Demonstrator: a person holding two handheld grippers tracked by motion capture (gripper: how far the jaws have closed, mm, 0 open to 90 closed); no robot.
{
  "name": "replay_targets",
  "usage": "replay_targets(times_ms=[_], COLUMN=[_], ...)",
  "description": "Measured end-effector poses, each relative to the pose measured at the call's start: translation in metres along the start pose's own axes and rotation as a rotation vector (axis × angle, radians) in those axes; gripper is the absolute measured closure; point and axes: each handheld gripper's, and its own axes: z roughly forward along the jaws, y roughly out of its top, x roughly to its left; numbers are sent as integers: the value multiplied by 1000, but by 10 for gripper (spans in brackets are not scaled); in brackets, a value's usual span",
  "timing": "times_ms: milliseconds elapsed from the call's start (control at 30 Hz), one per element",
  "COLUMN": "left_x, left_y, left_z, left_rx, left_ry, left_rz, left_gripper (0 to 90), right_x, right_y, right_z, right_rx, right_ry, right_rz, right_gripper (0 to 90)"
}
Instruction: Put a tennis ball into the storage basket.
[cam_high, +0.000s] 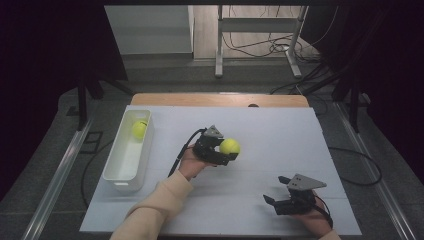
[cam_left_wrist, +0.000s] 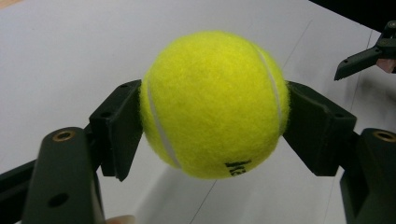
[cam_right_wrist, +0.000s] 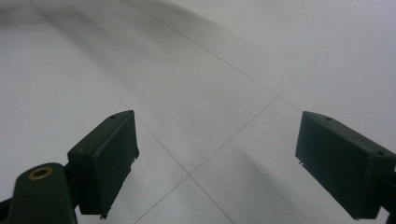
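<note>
A yellow tennis ball (cam_high: 229, 146) (cam_left_wrist: 214, 103) is clamped between the two black jaws of my left gripper (cam_high: 227, 152) (cam_left_wrist: 212, 130), held a little above the middle of the white table. A second yellow tennis ball (cam_high: 139, 129) lies in the far end of a white rectangular bin (cam_high: 120, 169) at the table's left. My right gripper (cam_high: 278, 191) (cam_right_wrist: 217, 163) rests low near the front right of the table, open, jaws wide apart with only bare table between them. Its jaw tips (cam_left_wrist: 369, 56) also appear at the upper right of the left gripper view.
The white table sheet (cam_high: 280, 130) has a wooden strip (cam_high: 220, 99) along its far edge. Behind it stand a metal frame and loose cables (cam_high: 270, 45) on the floor. Dark curtains flank both sides.
</note>
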Motion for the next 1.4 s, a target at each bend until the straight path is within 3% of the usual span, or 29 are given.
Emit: replay_targets(times_ms=[667,1400], left_x=[3,4], left_y=[-2,-11], left_z=[-10,-32], left_rx=[-16,-46], left_ry=[13,22], left_rz=[-8,-12], left_gripper=[262,261], right_x=[0,1], right_y=[0,0], right_z=[-1,-1], right_rx=[1,1], right_ry=[-5,-11], right_rz=[-3,-3], right_gripper=[132,132])
